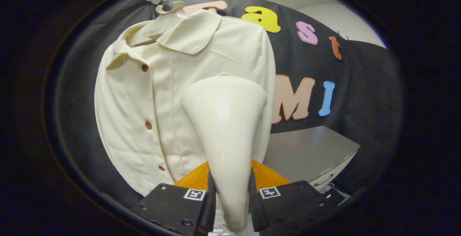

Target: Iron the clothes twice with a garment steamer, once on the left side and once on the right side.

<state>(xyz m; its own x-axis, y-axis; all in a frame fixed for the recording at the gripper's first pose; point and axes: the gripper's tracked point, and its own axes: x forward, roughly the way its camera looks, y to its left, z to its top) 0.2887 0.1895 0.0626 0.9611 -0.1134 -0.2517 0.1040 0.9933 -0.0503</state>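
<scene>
Two fingers (208,207) press from either side on the narrow neck of a garment steamer (227,128), so the gripper (230,201) is clamped on it. The steamer's body is glossy cream plastic, smooth and cone-shaped, flaring upward from the fingers to a broad rounded head that catches a soft highlight. Its head sits against, or just in front of, the right half of a cream shirt (158,95) hanging on a pale hanger (169,7) before the booth's black cloth wall. The shirt is a matte woven fabric with a flat pointed collar, a buttoned front placket and small round reddish-brown buttons (148,124). The gripper points forward and slightly up toward the shirt. Each finger block carries a square black-and-white marker (269,192). Beyond, to the right, lies a smooth grey tabletop (309,149).
</scene>
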